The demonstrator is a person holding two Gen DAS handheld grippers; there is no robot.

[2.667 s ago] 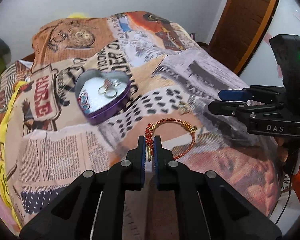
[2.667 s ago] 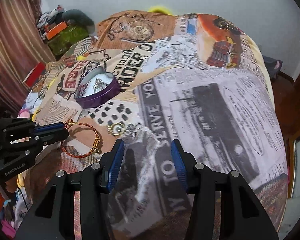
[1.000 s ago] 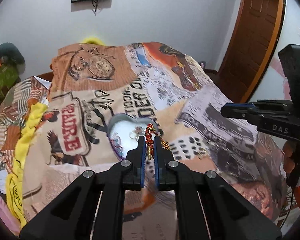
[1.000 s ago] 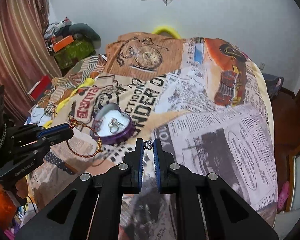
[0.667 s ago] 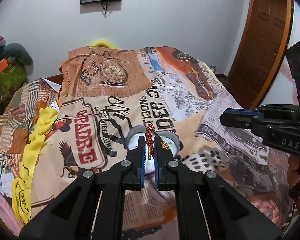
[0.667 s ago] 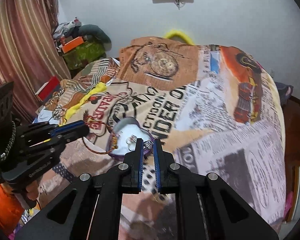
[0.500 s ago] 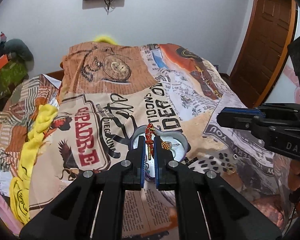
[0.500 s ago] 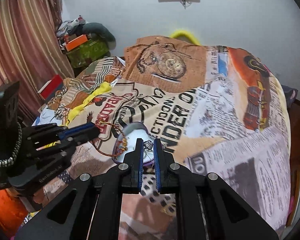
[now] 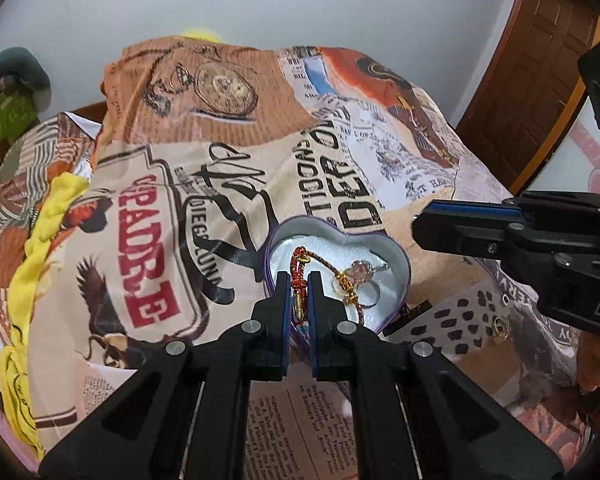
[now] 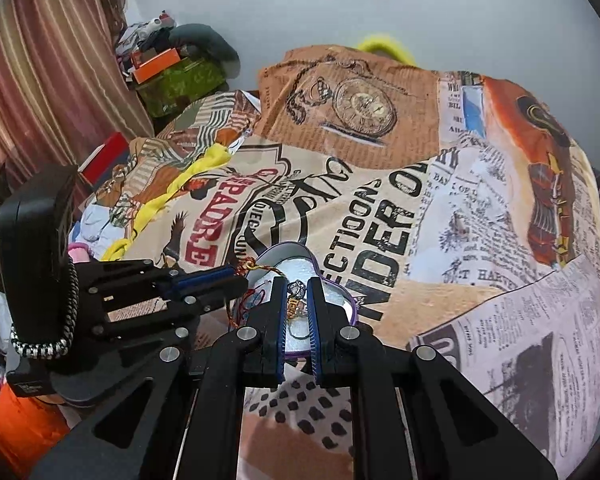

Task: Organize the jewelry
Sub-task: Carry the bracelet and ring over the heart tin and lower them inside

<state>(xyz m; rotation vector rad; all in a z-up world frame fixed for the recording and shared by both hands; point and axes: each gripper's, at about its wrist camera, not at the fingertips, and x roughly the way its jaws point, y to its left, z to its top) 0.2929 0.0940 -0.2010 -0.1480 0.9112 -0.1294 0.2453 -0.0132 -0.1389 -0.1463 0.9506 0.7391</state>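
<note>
A purple heart-shaped tin (image 9: 400, 256) with a white lining sits on the printed bedspread; it also shows in the right wrist view (image 10: 340, 294). My left gripper (image 9: 299, 280) is shut on a red-and-gold cord bracelet (image 9: 298, 266), whose loop hangs down into the tin beside rings (image 9: 364, 270). My right gripper (image 10: 297, 286) is shut on a small ring (image 10: 297, 288) and holds it just over the tin. The left gripper (image 10: 236, 280) appears at the tin's left side in the right wrist view.
A small gold ring (image 9: 500, 325) lies on the spotted patch of the bedspread to the right of the tin. Yellow cloth (image 9: 40, 232) runs along the bed's left edge. Boxes and clutter (image 10: 168, 68) stand by the curtain; a wooden door (image 9: 532, 68) is at right.
Both grippers have come forward and down over the tin. The bracelet's loop now hangs inside the tin, and the right gripper's ring is right above it.
</note>
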